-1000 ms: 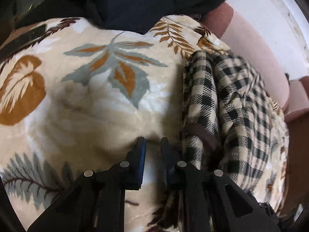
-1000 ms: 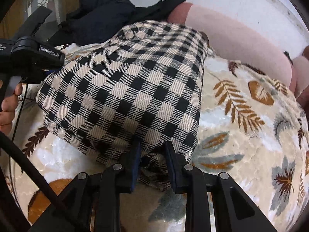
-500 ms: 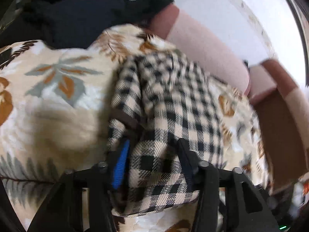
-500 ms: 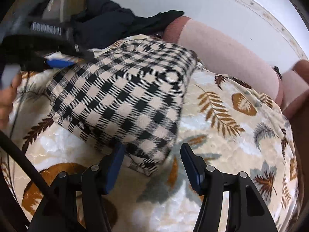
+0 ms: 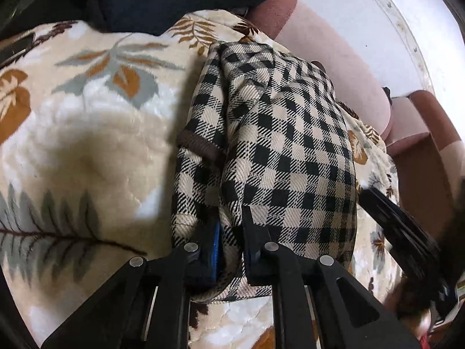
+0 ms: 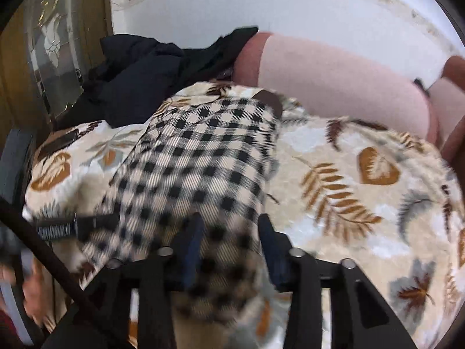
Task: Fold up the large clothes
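My left gripper has its jaws pinched on the near hem of the checked garment. My right gripper straddles that same near end, jaws apart with cloth between them, though blur leaves the contact unsure. From both, the garment's long axis runs away over the leaf-print blanket toward the dark clothes.
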A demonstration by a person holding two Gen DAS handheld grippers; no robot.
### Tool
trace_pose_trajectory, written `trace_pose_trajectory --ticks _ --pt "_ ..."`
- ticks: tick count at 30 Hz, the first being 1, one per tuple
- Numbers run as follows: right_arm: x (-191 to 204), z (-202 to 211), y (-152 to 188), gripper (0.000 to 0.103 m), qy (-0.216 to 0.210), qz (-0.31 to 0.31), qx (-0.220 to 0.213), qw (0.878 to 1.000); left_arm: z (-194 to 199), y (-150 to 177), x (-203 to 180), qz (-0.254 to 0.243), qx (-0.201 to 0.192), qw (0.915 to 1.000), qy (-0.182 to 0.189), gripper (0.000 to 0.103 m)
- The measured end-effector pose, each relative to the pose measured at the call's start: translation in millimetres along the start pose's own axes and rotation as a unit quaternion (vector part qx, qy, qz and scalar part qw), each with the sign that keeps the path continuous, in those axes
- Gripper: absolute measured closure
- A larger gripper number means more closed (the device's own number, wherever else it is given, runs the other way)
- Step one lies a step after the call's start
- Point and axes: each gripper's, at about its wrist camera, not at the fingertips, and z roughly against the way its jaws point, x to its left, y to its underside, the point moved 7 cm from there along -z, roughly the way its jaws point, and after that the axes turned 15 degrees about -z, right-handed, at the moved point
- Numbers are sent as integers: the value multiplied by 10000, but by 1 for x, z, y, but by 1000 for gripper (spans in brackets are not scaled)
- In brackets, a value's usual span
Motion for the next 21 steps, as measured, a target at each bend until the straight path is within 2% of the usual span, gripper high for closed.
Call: trace_pose_trajectory --ticks 3,7,10,13,15,17,21 --pt "-3 -36 -4 64 59 -221 345 9991 1 1 3 75 2 9999 110 88" --pt "-5 -48 -1 59 144 -240 411 9988 7 1 2 82 -17 9999 121 87" --pt "-5 -40 -1 58 202 -175 354 9990 20 -1 -4 -105 -167 9997 -126 87" --pt "-5 -20 -2 58 244 -171 105 9995 37 -5 -11 -415 -422 9969 -527 86" --pt "-5 -10 1 58 244 -129 5 9996 43 -6 -14 -566 -539 9942 -741 79" --pt "-6 -6 11 58 263 -62 -7 9996 43 -7 -16 -660 -539 9925 -882 75" --pt "-11 -13 26 57 322 8 168 9993 32 -4 -12 -646 -337 9918 -1051 74"
